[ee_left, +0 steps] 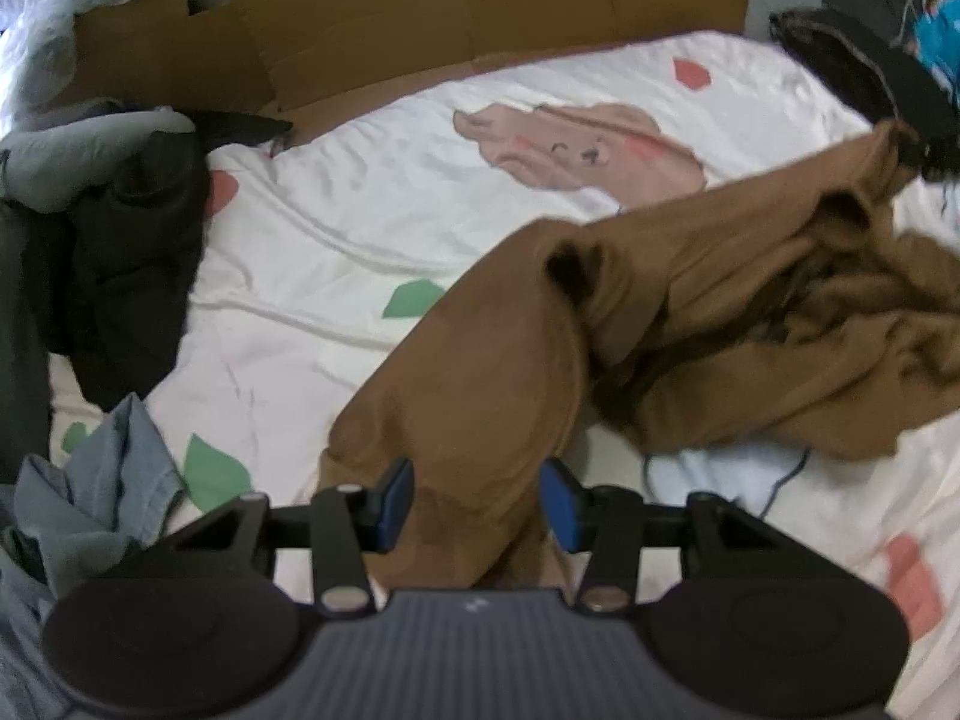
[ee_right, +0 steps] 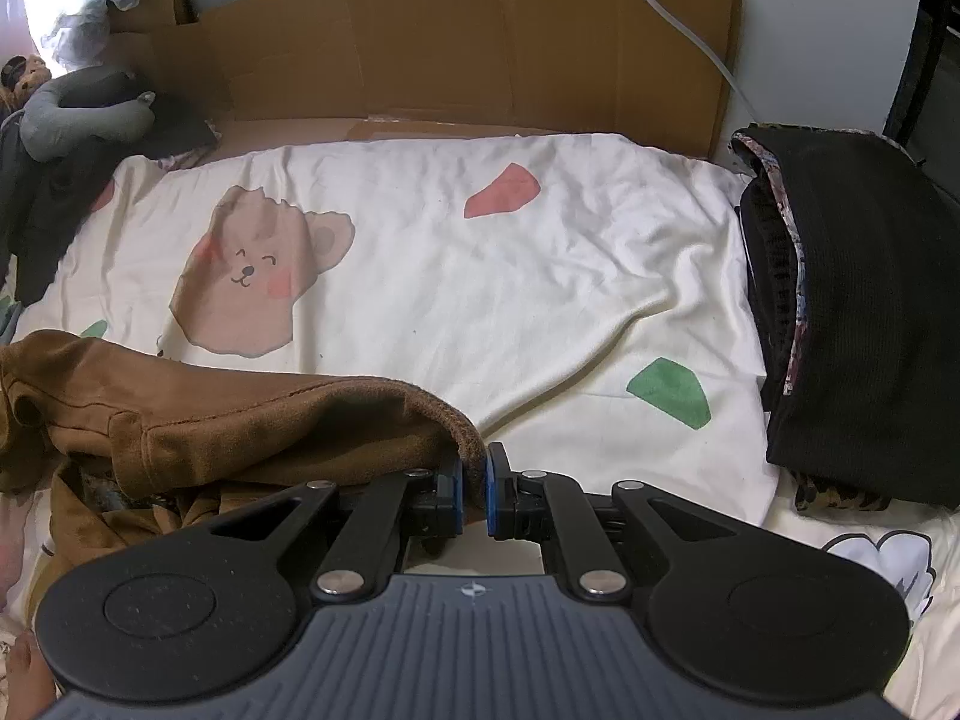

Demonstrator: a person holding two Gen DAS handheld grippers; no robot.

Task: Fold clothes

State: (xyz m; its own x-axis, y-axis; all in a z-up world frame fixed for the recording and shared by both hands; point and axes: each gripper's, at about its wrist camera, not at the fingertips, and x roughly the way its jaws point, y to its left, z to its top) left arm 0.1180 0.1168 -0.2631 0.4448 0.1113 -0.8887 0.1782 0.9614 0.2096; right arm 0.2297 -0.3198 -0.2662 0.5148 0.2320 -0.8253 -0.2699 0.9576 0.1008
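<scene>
Brown garment (ee_right: 252,426) edge pinched in right claw (ee_right: 474,489), left claw (ee_left: 477,501) straddling it

Nothing to read here, no words, labels or numbers anywhere. Only a small white cross-shaped mark sits on the ribbed grey body of the right gripper (ee_right: 474,495); a fainter one on the left gripper (ee_left: 477,501).

The bed (ee_right: 540,276), under a cartoon-print sheet, carries brown trousers (ee_left: 480,372), black clothes (ee_right: 870,312) and a denim garment (ee_left: 102,480).
</scene>
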